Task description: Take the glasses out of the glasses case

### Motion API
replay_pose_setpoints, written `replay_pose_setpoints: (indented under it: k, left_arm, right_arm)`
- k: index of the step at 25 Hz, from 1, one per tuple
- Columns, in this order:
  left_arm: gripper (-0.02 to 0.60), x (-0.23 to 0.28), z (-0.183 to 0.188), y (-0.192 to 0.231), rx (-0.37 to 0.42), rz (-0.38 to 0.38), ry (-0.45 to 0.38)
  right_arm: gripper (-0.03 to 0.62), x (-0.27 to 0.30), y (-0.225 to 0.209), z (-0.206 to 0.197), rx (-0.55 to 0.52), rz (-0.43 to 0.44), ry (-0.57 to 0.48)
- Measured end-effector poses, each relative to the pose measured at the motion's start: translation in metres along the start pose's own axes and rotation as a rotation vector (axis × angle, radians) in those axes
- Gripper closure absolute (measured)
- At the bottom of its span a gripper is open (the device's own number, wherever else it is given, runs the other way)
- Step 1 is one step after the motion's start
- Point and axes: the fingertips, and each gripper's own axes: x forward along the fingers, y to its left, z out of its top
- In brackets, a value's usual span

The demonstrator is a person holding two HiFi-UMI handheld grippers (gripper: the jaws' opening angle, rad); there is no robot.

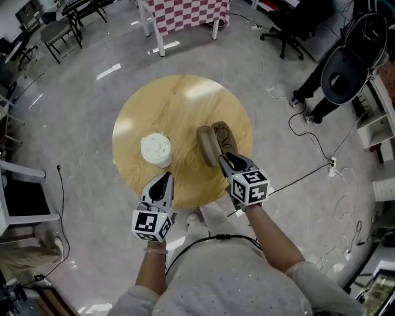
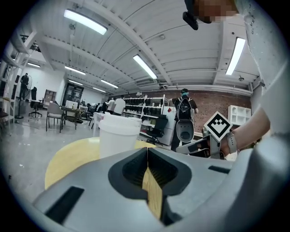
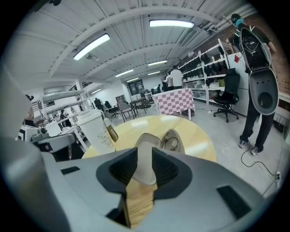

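A grey, polished floor (image 1: pixel 80 105) was seen all around a round wooden surface (image 1: pixel 179 102), and ceiling lights were reflected in it. Beyond the surface, a table draped in a red-and-white checked cloth (image 1: pixel 185 12) was placed, with a black office chair (image 1: pixel 287 28) to its right and dark chairs (image 1: pixel 55 31) at the upper left. Cables (image 1: pixel 318 145) were trailed over the floor to a white power strip (image 1: pixel 331 165). A white ribbed ceiling (image 2: pixel 181 50) was lit by long light strips (image 2: pixel 85 21). A brick wall (image 2: pixel 210 102) was seen at the far end, with stocked shelves (image 2: pixel 152 106) before it and a white cubby unit (image 2: pixel 238 113) beside it. A person with a backpack (image 2: pixel 183 106) was seen standing there.
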Motion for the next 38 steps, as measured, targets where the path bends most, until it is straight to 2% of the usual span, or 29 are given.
replay_pose_setpoints:
  k: [13,20,26,38]
  left_arm:
    - [0.575,0.037,-0.008,-0.009,-0.030,-0.004,0.030]
    - [0.575,0.044,-0.005,-0.012,-0.033,-0.005,0.035]
    - [0.575,0.045,-0.008,-0.008,-0.043,0.010,0.040]
    - [0.575,0.040,-0.018,-0.005,-0.062,0.028,0.052]
  right_arm:
    - [0.488,0.049,-0.036,-0.013,-0.098,-0.067,0.193]
    - [0.484,0.059,-0.042,-0.021,-0.173,-0.052,0.287]
    - [0.480,0.063,-0.047,-0.029,-0.196,-0.032,0.372]
    - [0.499,0.073,-0.051,-0.028,-0.248,-0.017,0.443]
